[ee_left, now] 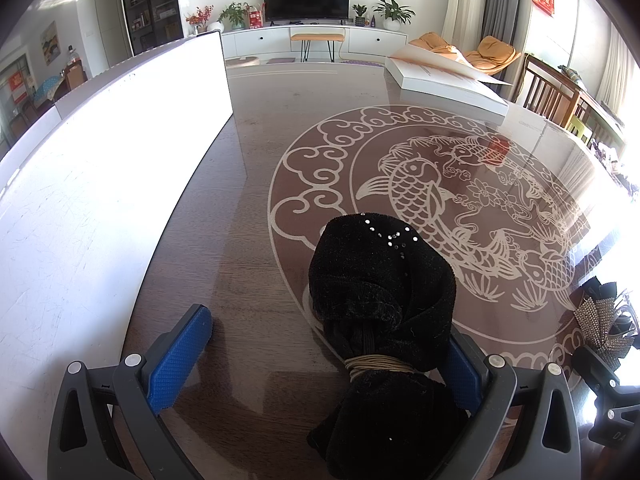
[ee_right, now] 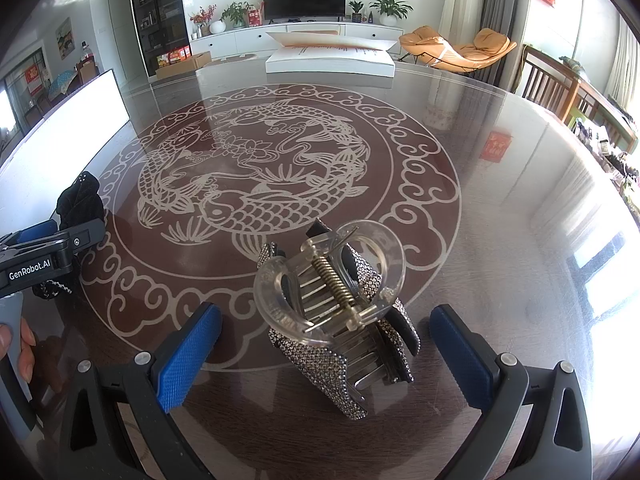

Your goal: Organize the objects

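The hair clip point(ee_right: 340, 312), clear plastic with a spring and rhinestone wings, lies on the glass worktop point(ee_right: 500, 208) between the blue pads of our right tool point(ee_right: 326, 344); the pads stand wide apart and neither one touches it, so we judge that this tool is at the approach step, before any grasp; the clip sits a little nearer the right pad than the left, and it rests tilted on its teeth.

The black velvet scrunchie point(ee_left: 380, 280), tied at the middle with a beige elastic band point(ee_left: 378, 364), lies before our left tool point(ee_left: 328, 356); this tool is also apart; the bundle leans against the right pad and stays well apart from the left pad point(ee_left: 180, 356), so nothing is clamped.

For the next move, we think that each tool must close on its thing; the clip is hard and of uneven shape, so the pads should meet the wings, not the spring; the scrunchie is soft and we must centre it first. Where the things must go, we cannot tell; a white board point(ee_left: 120, 152) and a white box point(ee_right: 332, 62) are on the worktop.
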Available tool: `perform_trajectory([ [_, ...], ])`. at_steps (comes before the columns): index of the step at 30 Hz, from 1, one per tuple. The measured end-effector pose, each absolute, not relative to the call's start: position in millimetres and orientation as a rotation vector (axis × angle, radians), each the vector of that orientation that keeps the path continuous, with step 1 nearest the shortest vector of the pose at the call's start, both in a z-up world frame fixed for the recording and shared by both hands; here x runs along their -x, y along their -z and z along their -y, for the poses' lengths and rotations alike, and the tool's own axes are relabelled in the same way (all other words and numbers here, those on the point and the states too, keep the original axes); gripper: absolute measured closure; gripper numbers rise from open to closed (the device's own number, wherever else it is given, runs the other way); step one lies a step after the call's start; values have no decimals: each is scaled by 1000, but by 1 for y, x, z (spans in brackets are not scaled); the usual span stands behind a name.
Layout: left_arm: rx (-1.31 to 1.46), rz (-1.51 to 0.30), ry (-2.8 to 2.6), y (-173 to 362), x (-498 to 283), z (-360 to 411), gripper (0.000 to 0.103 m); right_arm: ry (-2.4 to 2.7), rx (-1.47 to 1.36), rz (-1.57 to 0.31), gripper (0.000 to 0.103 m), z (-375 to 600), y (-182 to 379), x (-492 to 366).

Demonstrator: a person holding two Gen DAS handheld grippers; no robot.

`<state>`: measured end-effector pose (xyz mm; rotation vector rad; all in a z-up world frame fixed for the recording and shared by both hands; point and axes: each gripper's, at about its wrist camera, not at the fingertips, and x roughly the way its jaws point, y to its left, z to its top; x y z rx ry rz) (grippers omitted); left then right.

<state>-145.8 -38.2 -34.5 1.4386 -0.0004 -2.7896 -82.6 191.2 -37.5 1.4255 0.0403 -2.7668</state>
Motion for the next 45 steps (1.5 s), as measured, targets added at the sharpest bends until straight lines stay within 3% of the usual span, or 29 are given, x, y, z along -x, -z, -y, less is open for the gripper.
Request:
perform_trajectory([
  [37, -1439, 4, 2791, 35, 146, 38, 0, 2767, -1426, -40, 0, -191, 38, 83],
  [45, -1770, 166, 2777, 30, 155, 43, 0, 2605, -1522, -73, 0, -196, 35, 94],
])
